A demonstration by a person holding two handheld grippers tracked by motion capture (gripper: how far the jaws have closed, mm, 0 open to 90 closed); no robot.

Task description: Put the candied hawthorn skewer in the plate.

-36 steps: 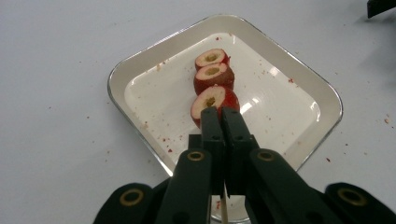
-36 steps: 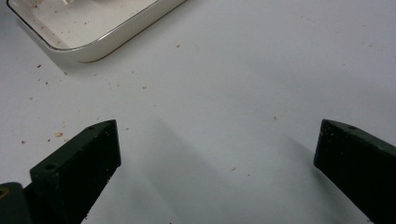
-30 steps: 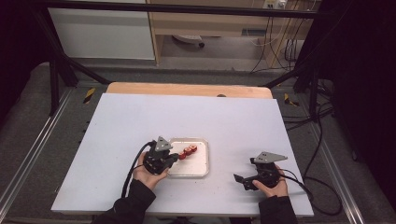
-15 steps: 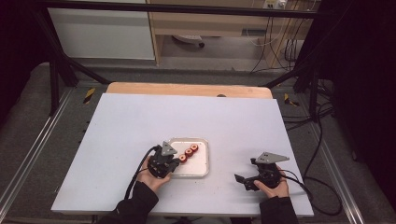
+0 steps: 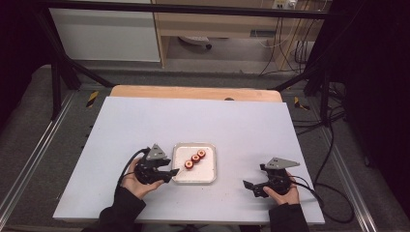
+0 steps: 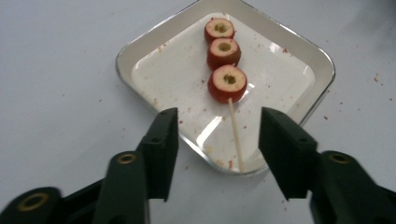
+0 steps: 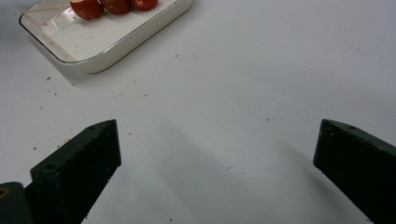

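Three red fruit rounds [image 6: 224, 63] sit in a row on a thin wooden stick [image 6: 236, 135]. Each round has a pale top w/ a small hole in the middle. The stick lies flat in a white dish [image 6: 144, 42] w/ rounded corners & a shiny rim. The bare end of the stick points at the dish edge near the left tool [image 6: 219, 135]. Red crumbs dot the dish & the table [image 5: 241, 121] around it.

The dish sits near the front middle of the white table. The left tool [image 5: 169, 173] is just beside the dish's left edge, held in the left hand [image 5: 133, 181]. Its jaws are apart, w/ nothing between them. They hang over the near corner of the dish, maybe not touching it; hard to tell.

The right tool [image 5: 251, 186] is well apart from the dish, off to the right, held in the right hand [image 5: 283, 193]. Its jaws are wide apart over bare table. In the right gripper view the dish [image 7: 107, 49] & fruit are at the top left.
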